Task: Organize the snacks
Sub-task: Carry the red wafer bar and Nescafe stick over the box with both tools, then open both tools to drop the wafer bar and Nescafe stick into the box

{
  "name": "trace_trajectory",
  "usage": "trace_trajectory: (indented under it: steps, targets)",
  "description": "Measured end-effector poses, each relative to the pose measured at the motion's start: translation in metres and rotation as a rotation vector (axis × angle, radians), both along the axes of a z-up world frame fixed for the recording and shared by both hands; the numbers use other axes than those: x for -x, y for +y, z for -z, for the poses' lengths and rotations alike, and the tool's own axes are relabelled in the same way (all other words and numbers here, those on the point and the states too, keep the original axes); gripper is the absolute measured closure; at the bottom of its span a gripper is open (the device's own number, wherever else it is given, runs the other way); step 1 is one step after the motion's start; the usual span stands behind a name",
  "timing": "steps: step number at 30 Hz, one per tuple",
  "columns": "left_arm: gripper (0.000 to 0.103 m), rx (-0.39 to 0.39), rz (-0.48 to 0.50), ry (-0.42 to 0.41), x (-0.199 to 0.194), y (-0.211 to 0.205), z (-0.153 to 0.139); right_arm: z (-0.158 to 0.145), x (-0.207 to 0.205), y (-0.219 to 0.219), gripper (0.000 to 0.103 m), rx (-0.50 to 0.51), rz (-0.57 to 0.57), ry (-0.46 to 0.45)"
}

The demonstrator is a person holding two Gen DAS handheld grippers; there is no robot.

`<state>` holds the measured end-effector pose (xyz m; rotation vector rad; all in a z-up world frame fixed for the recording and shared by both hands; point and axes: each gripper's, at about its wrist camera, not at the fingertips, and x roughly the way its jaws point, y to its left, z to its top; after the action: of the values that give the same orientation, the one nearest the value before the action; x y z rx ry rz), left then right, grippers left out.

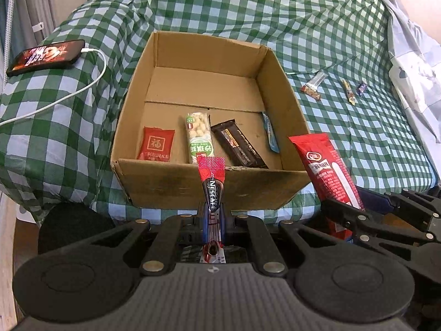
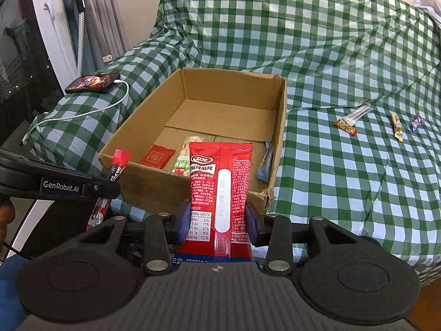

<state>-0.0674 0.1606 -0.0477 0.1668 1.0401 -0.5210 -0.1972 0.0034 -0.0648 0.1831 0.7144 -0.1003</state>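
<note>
Right now the left gripper pinches a coffee stick and the right gripper clamps a red snack pack, both just short of the cardboard box, whose near wall could snag either if lowered early.

home, checked sofa cover, curtains
</note>
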Motion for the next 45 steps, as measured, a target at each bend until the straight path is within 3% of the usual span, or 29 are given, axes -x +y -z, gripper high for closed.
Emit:
trace_trajectory:
  steps: [19, 32, 45]
  targets:
    - [0.094, 0.030, -0.061, -0.048, -0.082, -0.019, -0.010, -0.009, -0.066, -0.020, 0.061, 0.019, -0.006, -0.004]
    - [0.094, -0.009, -0.073, -0.012, -0.146, -0.041, 0.020, 0.007, -0.135, -0.035, 0.060, 0.026, -0.022, 0.026]
    - [0.094, -0.070, -0.077, 0.044, -0.185, -0.062, 0.060, 0.037, -0.184, -0.048, 0.060, 0.015, -0.018, 0.085]
